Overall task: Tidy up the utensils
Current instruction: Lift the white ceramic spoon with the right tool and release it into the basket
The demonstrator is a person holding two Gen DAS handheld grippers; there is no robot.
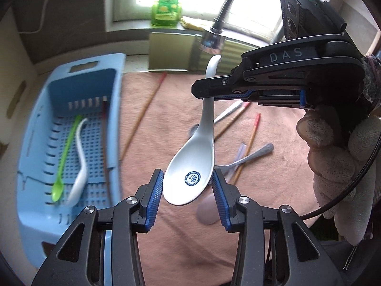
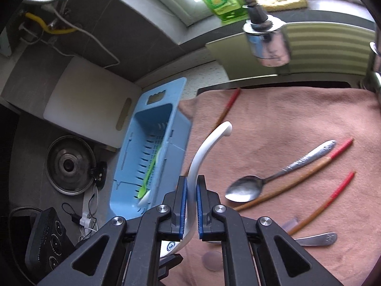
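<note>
My right gripper is shut on the handle of a white ceramic soup spoon and holds it in the air; it also shows in the left wrist view. The spoon's bowl, with a blue round logo, hangs between the fingers of my left gripper, which is open around it. A blue slotted basket at the left holds a green spoon, a white spoon and a brown chopstick.
On the pink towel lie a steel spoon, several red-tipped chopsticks, another steel handle and a clear plastic spoon. A faucet head hangs above. A white cutting board and pot lid lie left.
</note>
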